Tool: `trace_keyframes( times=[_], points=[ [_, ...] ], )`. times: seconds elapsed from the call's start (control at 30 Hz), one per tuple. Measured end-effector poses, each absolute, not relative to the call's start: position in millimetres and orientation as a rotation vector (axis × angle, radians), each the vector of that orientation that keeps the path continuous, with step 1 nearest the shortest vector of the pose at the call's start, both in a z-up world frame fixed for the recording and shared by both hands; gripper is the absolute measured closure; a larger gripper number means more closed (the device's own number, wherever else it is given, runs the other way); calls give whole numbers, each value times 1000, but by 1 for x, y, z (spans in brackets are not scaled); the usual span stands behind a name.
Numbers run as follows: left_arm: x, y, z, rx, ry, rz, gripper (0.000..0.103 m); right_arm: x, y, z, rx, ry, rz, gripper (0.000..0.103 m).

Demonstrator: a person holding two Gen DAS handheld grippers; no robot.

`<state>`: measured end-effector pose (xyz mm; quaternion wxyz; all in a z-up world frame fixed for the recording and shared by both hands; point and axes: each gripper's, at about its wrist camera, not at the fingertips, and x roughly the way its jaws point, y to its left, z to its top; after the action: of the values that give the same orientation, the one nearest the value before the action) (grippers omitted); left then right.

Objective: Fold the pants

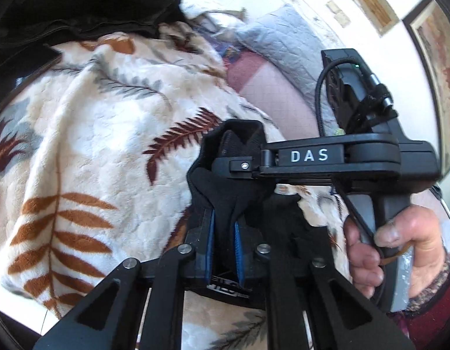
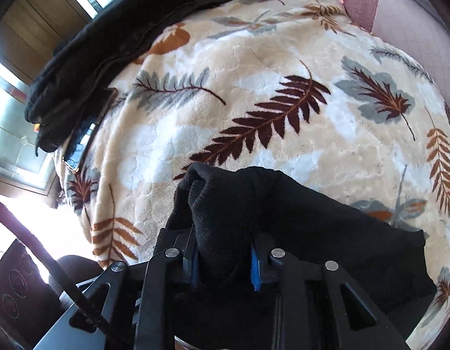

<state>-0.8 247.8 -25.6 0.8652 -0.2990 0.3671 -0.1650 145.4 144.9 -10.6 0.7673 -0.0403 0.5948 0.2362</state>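
The black knit pants (image 2: 283, 218) are bunched up above a cream leaf-print blanket (image 2: 254, 73). My right gripper (image 2: 225, 262) is shut on a thick fold of them; the cloth hangs off to the right. My left gripper (image 1: 225, 239) is shut on another bunch of the same black pants (image 1: 222, 186). In the left wrist view the right gripper (image 1: 242, 166) crosses just above my left fingers and pinches the same cloth, held by a hand (image 1: 399, 245). The rest of the pants is hidden below both grippers.
A pile of other black clothes (image 2: 114, 29) lies at the blanket's far left edge, also in the left wrist view (image 1: 79, 3). A phone or tablet (image 2: 82, 143) lies beside it. A grey quilt (image 1: 283, 38) and pink sheet (image 1: 268, 87) lie beyond the blanket.
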Motion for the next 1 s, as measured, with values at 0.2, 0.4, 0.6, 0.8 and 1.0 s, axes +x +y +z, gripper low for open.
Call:
trace_keyframes(
  times=[0.2,0.4,0.6,0.8,1.0],
  points=[
    [-7,280,-6,-709,639,-360,7,148,135,-7,-16,1274,509,77],
    [6,284,-18,-630,705,-234,7,150,127,-11,35,1288,521,77],
    [18,247,-29,-484,788,-288,6,150,138,-6,5,1287,541,77],
    [22,234,-39,-474,890,-307,75,152,135,-3,-6,1292,522,76],
    [20,243,-46,-571,876,-285,75,168,148,-14,93,1337,507,28]
  ],
)
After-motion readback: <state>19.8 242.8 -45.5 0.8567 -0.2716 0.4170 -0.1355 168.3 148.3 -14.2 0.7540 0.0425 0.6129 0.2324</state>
